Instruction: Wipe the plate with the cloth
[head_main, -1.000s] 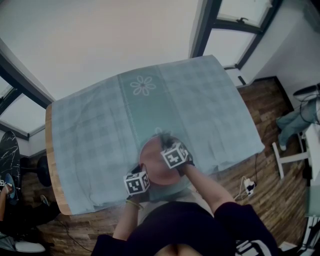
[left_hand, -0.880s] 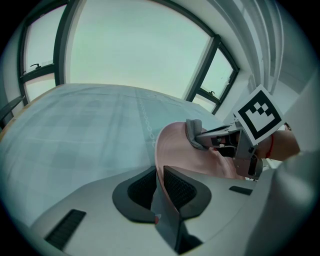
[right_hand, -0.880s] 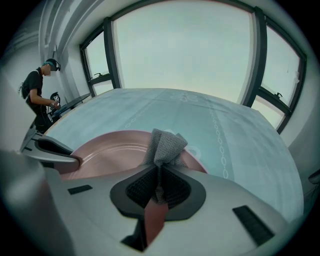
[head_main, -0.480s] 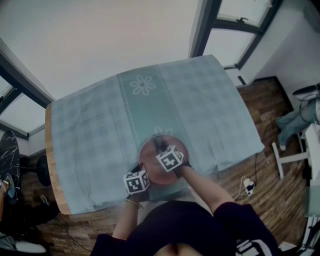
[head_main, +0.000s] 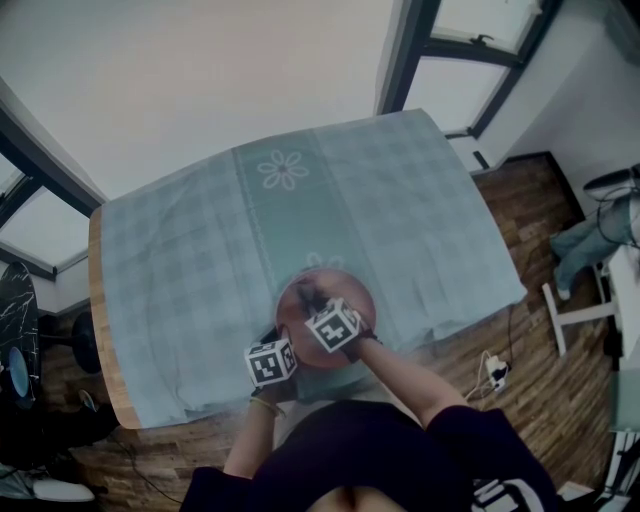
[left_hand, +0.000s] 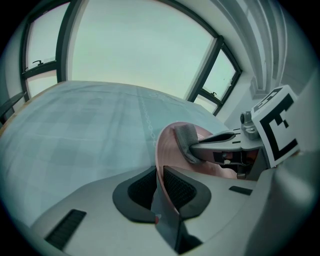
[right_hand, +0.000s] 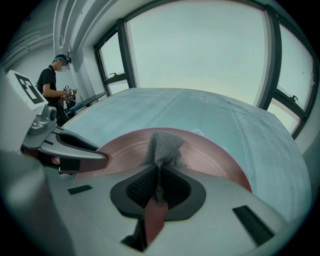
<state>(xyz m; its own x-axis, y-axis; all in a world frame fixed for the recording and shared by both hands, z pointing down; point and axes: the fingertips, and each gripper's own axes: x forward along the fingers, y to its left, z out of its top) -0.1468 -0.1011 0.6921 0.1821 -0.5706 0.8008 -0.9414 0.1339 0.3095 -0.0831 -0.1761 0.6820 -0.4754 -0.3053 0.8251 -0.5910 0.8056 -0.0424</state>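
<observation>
right gripper (right_hand: 159, 177) slid its jaw-clamped grey mesh cloth (right_hand: 163, 144) across the pink plate (right_hand: 212, 156); left gripper (left_hand: 159, 187) jaws clamp the rim.

Right claw (right_hand: 159, 184) clamped on grey cloth (right_hand: 164, 144); cloth against pink plate (right_hand: 212, 152); checked tablecloth (right_hand: 225, 115) beneath.

Black top (head_main: 400, 455); grey grippers (left_hand: 159, 186) (right_hand: 159, 184), b/w cubes (head_main: 272, 363) (head_main: 332, 327)

Dim, soft daylight (fisheye-warped edges)
</observation>
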